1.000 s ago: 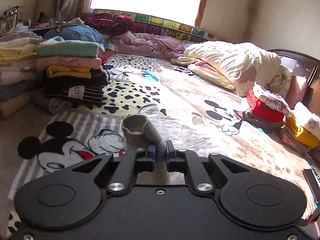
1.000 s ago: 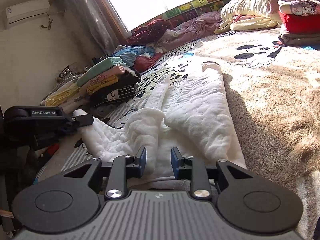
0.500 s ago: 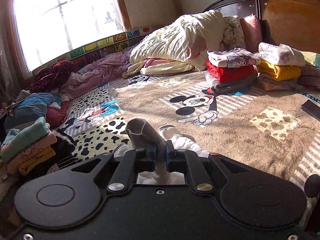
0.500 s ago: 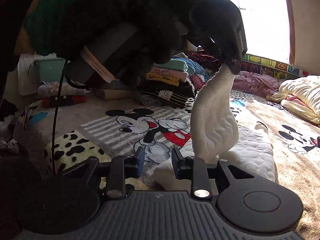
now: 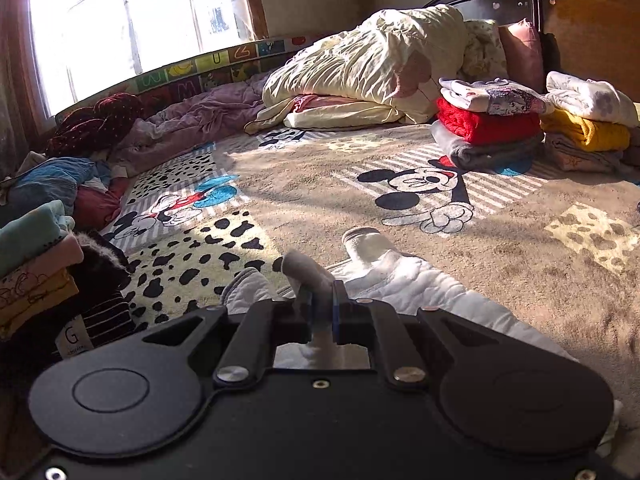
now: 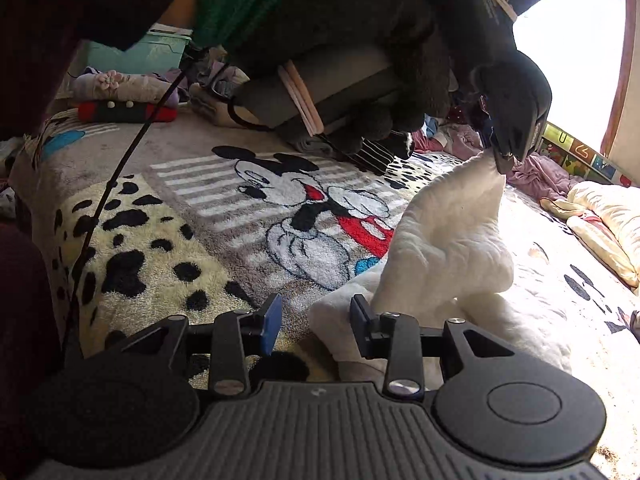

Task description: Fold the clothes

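A white quilted garment [image 5: 404, 280] lies on the Mickey Mouse blanket [image 5: 420, 184]. My left gripper [image 5: 321, 312] is shut on a pinched fold of it, which sticks up between the jaws. In the right wrist view the left gripper [image 6: 506, 154] holds that fold lifted above the garment [image 6: 448, 248], so the cloth hangs in a cone. My right gripper [image 6: 314, 322] is open and empty, low over the blanket [image 6: 192, 240], with its right finger beside the garment's near edge.
Folded stacks stand at the left [image 5: 36, 264] and at the right by the headboard [image 5: 488, 124]. A cream duvet [image 5: 368, 64] and loose clothes [image 5: 188, 120] lie under the window. A cable [image 6: 108, 192] hangs across the right view.
My left gripper has swung right and lowered a little with the fold still pinched. My right gripper has moved in closer to the garment's near edge.
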`<state>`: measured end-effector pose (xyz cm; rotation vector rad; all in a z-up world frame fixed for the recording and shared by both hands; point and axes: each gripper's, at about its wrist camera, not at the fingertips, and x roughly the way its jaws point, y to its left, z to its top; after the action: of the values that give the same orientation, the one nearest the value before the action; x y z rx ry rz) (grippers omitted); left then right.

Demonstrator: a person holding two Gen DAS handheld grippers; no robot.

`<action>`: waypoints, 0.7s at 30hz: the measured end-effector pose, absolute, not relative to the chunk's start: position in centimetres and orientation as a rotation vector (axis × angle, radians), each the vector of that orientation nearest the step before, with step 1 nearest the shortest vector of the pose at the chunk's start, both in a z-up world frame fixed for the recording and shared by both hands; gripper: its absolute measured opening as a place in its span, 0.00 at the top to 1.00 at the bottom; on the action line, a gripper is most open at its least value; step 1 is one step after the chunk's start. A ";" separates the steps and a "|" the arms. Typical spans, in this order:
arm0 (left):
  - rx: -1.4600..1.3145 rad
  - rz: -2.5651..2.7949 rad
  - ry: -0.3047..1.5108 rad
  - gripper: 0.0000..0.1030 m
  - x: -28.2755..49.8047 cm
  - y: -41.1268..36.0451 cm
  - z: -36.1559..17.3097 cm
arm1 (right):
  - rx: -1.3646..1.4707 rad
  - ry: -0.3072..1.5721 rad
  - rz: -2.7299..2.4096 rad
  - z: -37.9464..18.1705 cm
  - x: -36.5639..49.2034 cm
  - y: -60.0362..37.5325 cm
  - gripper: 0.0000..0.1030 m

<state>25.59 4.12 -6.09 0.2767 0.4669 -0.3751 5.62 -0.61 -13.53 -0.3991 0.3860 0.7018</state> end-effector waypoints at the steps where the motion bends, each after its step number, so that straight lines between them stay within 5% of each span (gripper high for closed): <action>1: 0.259 -0.387 0.470 0.93 26.1 4.3 -6.4 | -0.393 0.380 0.715 -13.2 5.4 -0.6 0.63; 21: -0.244 -0.723 0.451 0.93 26.1 9.3 -6.7 | -0.160 0.326 0.606 -10.6 14.2 -6.5 0.63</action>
<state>26.13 9.34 -6.74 -0.2436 0.4506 -0.7230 14.17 -6.52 -10.56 -0.1600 0.3262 0.6063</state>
